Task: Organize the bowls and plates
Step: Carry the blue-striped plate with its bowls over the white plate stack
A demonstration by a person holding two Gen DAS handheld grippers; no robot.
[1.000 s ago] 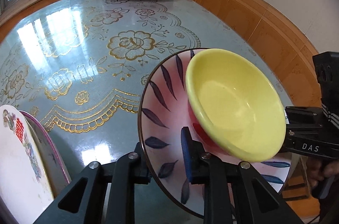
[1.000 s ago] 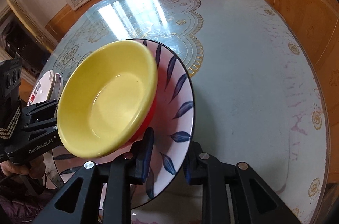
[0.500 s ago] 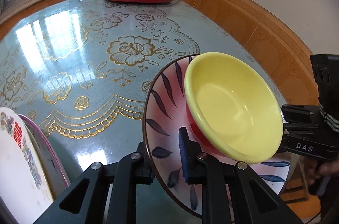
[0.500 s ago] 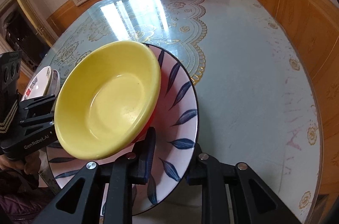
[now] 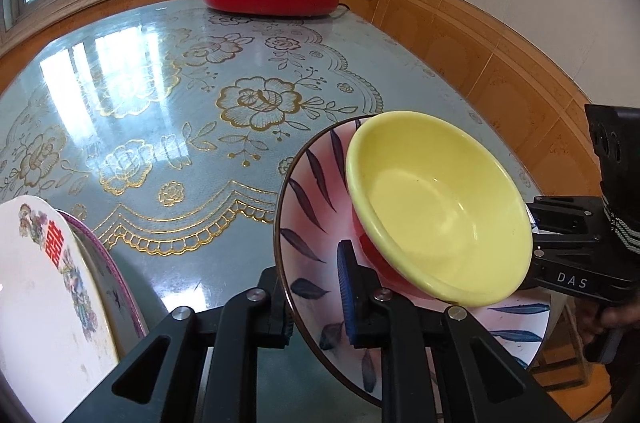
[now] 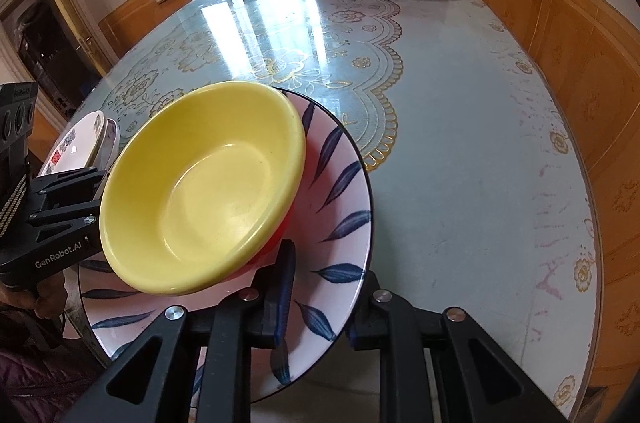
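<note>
Glazed plate [image 5: 320, 223] carrying loose yellow bowl [image 5: 436, 207]: rigid, slick, breakable, best gripped at the rim and kept level to stop the bowl sliding. Held above the near tabletop [image 5: 208, 127] edge, left gripper [image 5: 316, 299] and right gripper [image 6: 320, 303] fingers clamped on opposite rim sections, both angled steeply downward.

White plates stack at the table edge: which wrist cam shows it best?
Left wrist. The white plates stack fills its lower left corner, close enough to show the red character and floral print on the top plate and a purple-rimmed plate beneath. In the right wrist view the stack is small and far, partly behind the left gripper.
</note>
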